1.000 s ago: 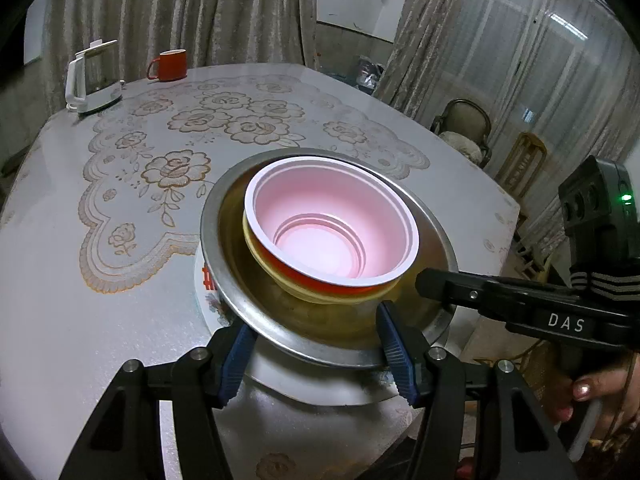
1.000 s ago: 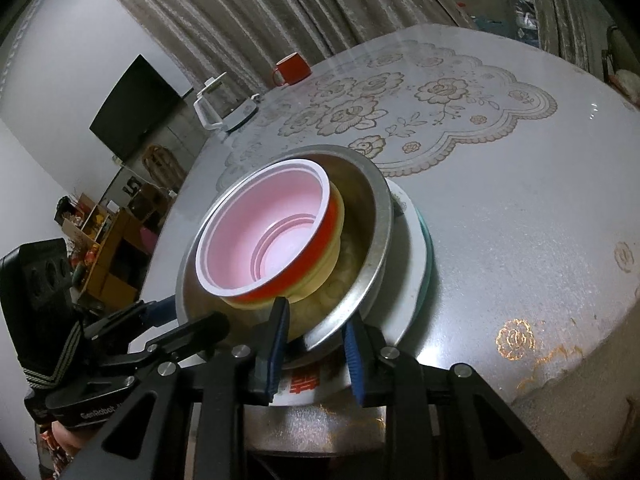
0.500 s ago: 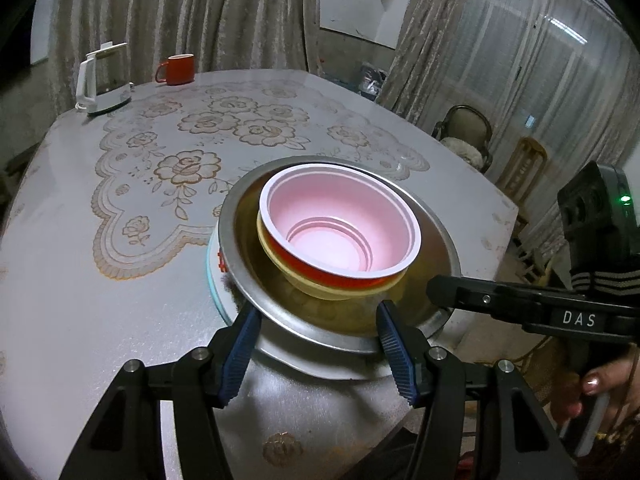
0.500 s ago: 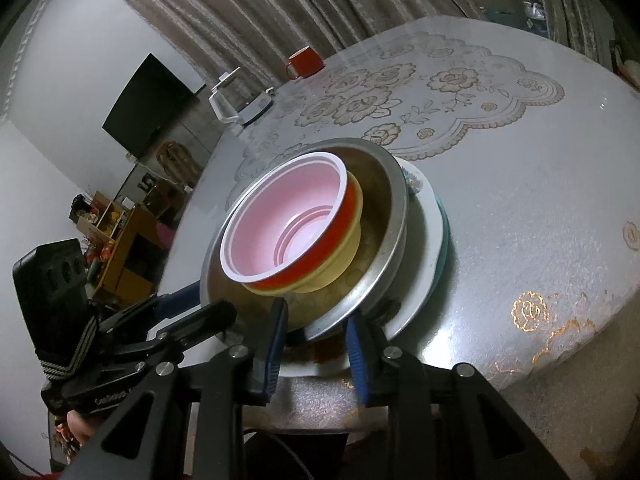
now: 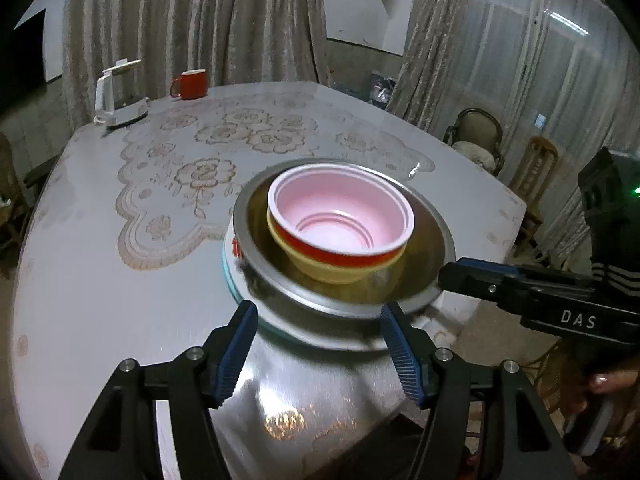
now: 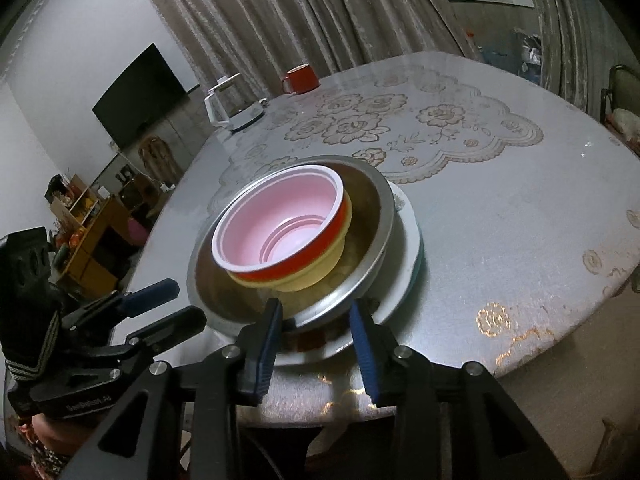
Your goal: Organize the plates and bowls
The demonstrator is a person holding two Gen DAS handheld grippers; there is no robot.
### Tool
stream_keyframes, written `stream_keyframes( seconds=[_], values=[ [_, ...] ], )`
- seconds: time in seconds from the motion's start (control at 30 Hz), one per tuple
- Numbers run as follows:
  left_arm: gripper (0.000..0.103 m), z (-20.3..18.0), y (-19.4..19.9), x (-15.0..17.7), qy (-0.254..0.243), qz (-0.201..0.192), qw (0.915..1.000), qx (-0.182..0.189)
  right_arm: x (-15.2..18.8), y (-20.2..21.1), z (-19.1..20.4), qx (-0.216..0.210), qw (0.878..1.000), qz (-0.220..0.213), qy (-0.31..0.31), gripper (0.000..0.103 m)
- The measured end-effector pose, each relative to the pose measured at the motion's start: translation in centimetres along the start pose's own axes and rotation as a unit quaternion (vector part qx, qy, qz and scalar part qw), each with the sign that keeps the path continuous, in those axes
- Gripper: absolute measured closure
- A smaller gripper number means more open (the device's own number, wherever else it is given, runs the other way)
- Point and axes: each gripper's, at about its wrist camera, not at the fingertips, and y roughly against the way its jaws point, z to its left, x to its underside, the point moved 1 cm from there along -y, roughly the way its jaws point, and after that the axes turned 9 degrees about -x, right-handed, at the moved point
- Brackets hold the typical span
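Your left gripper and right gripper are both opening, ribbed blue pads clear of the stack and gripping nothing. Near the table's front edge, a glossy pink-lined red bowl is nesting in a cream bowl, inside a brushed steel basin, sitting on a round white plate. The lace-patterned tablecloth is lying beneath.

red mug | wht kettle far edge | TV | chairs
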Motion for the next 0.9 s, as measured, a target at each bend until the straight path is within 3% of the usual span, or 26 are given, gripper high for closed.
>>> stream_keyframes(
  seconds=[0.67, 0.9],
  values=[
    [0.016, -0.1, 1.7, 3.2, 0.026, 0.011, 0.9996, 0.003, 4.3, 1.2, 1.5, 0.043, 0.999, -0.002, 0.025, 0.067],
    [0.005, -0.1, 2.8, 3.8, 0.038, -0.004, 0.9993, 0.004, 4.3, 2.9, 3.5, 0.135, 0.983, -0.056, 0.113, 0.066]
  ],
)
